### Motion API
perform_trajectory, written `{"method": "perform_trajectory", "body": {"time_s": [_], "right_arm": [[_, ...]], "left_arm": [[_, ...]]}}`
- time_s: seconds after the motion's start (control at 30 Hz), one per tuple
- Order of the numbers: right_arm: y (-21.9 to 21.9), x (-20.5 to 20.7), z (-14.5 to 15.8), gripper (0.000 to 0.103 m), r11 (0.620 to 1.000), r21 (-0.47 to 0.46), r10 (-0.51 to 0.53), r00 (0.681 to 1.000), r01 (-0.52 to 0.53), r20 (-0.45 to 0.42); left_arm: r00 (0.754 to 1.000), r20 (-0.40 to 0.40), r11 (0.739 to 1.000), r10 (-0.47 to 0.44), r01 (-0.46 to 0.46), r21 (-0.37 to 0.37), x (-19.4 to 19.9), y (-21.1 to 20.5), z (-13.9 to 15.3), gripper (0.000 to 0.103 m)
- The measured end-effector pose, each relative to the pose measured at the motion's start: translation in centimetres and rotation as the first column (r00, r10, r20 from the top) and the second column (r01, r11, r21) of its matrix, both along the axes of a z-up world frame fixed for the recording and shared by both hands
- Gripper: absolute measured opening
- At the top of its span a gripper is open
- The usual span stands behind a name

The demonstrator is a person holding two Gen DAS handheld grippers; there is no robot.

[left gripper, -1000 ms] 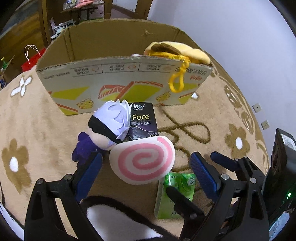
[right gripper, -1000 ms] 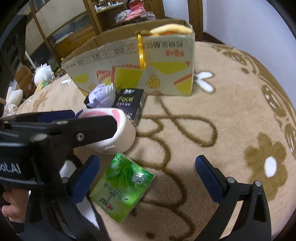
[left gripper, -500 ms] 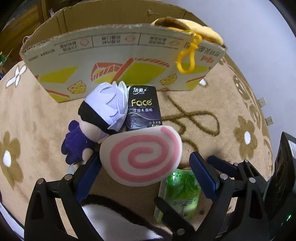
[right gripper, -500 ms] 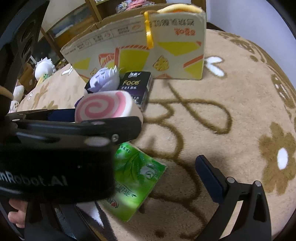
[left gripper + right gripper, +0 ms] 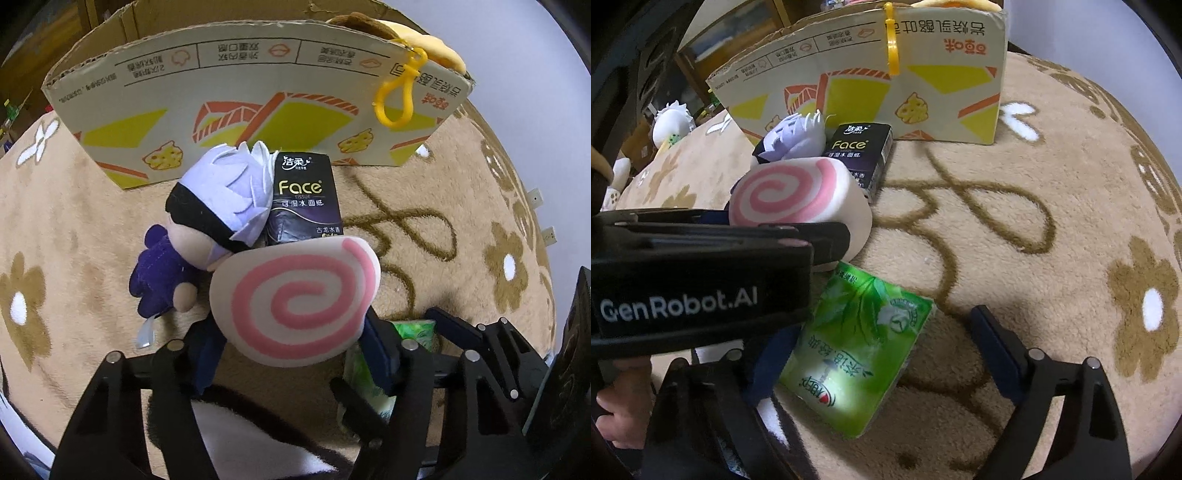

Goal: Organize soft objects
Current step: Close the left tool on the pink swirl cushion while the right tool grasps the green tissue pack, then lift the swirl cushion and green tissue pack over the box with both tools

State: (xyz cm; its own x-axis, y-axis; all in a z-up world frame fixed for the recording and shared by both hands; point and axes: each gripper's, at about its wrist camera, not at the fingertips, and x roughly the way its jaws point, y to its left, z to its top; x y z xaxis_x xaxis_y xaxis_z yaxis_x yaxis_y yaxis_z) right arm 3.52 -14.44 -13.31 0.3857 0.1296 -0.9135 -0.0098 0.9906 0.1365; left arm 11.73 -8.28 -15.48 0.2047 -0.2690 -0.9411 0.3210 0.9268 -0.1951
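The left tongs (image 5: 291, 354) grip the swirl cushion (image 5: 295, 299) by its sides. The right tongs (image 5: 871, 350) are spread wide around the green pack (image 5: 857, 347) on the rug (image 5: 1015, 229). The box (image 5: 240, 92) stands straight ahead, beyond the doll (image 5: 207, 221) and black pack (image 5: 303, 199).

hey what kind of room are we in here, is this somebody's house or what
Probably a home living room or bedroom: a beige flower-patterned rug underfoot, a wooden cabinet behind the cardboard box, and more plush toys piled at the left.
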Motion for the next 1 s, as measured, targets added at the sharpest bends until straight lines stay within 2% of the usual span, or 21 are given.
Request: {"method": "perform_trajectory", "body": {"time_s": [0.07,0.13,0.17,0.37,0.57,0.63,0.8,0.9,1.0], "right_arm": [[0.0,-0.2,0.1,0.086,1.000,-0.013,-0.007,1.000,0.008,0.007],[-0.5,-0.7,0.4,0.071,1.000,-0.015,-0.016,1.000,0.016,0.012],[-0.8,-0.8,0.5,0.068,1.000,-0.015,-0.023,1.000,0.023,0.017],[-2.4,-1.0,1.4,0.065,0.998,-0.019,-0.051,0.997,0.052,0.051],[-4.1,-1.1,2.8,0.064,0.993,-0.047,-0.107,0.988,0.112,0.111],[-4.4,-1.2,3.2,0.064,0.989,-0.079,-0.113,0.985,0.124,0.133],[-3.8,-1.1,4.3,0.064,0.988,-0.092,-0.104,0.976,0.123,0.189],[-3.8,-1.5,5.4,0.064,0.988,-0.094,-0.101,0.967,0.126,0.234],[-3.9,-1.8,6.2,0.064,0.988,-0.078,-0.106,0.958,0.131,0.268]], "left_arm": [[1.000,0.004,1.000,0.001,-0.001,0.000,-0.1,-0.2,0.2,0.058],[1.000,0.010,1.000,0.001,-0.001,0.004,-0.2,0.1,0.4,0.055],[1.000,0.014,1.000,0.000,0.000,0.005,-0.3,0.2,0.6,0.053],[0.999,0.044,1.000,-0.003,0.003,0.015,-0.8,0.8,1.1,0.047],[0.997,0.080,0.999,-0.007,0.004,0.034,-1.4,1.2,1.8,0.046],[0.995,0.098,1.000,-0.003,0.000,0.028,-1.6,1.5,2.3,0.046],[0.988,0.150,0.999,0.020,-0.024,0.024,-2.1,2.7,3.9,0.044],[0.977,0.209,0.999,0.034,-0.042,0.033,-2.7,3.3,5.3,0.044],[0.953,0.299,0.997,0.043,-0.059,0.043,-3.5,3.8,7.2,0.044]]}}
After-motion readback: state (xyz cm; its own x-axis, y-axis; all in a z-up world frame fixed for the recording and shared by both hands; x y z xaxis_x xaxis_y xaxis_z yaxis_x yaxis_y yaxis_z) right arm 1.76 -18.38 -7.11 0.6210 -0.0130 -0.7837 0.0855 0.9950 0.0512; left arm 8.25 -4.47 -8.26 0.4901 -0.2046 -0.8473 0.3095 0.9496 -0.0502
